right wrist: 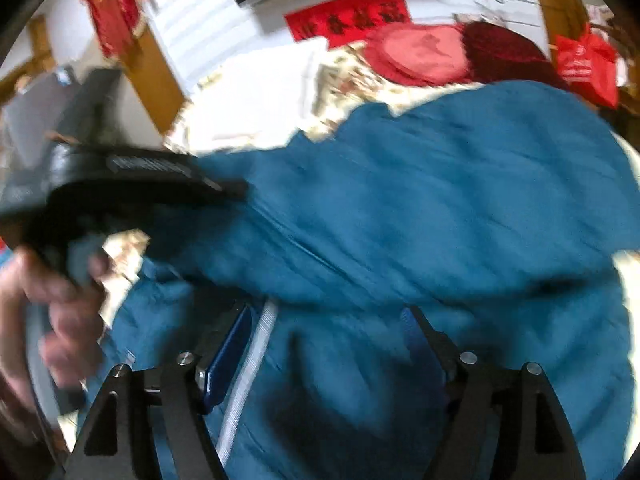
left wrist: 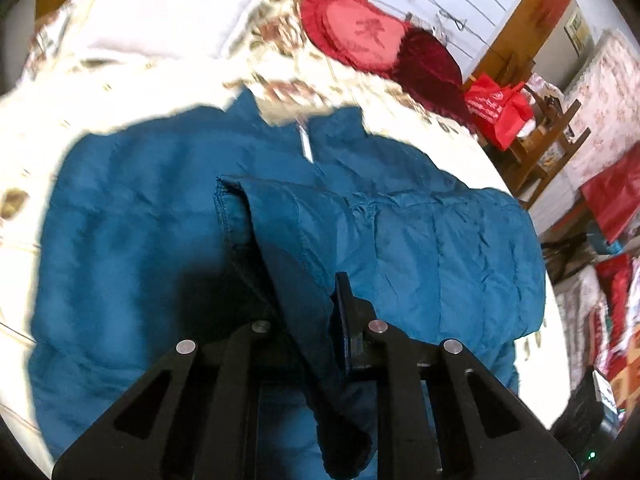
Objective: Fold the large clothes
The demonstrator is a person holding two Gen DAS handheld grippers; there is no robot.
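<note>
On a bed covered with a cream floral bedspread [left wrist: 288, 92], a large teal quilted jacket [left wrist: 132, 240] lies spread out and fills most of both wrist views.

In the left wrist view, the jacket's collar and a pale zipper [left wrist: 306, 146] point toward 12 o'clock. One sleeve [left wrist: 420, 240] is folded across the jacket's body, running from the centre out toward 3 o'clock. The left hand-held gripper [left wrist: 312, 316] comes in from 6 o'clock and is closed on a fold of the sleeve fabric near its cuff end; the cloth is pinched between its fingers and hangs down toward 6 o'clock. At 1 o'clock, beyond the collar, a round red cushion [left wrist: 360, 36] rests on the bedspread, with a dark red cushion [left wrist: 430, 64] just beside it. A red bag [left wrist: 496, 110] sits at 2 o'clock, off the bed's edge.

In the right wrist view, which is blurred, the person's left hand [right wrist: 48, 312] shows at 9 o'clock, wrapped around the black body of the other gripper, whose tip touches the teal cloth. The right hand-held gripper [right wrist: 328, 352] enters from 6 o'clock with its fingers spread wide apart, holding nothing, set just over the jacket. The pale zipper runs beside its left finger [right wrist: 228, 356]. The red cushions appear at 1 o'clock, and a red banner [right wrist: 348, 18] hangs on the wall at 12 o'clock.
</note>
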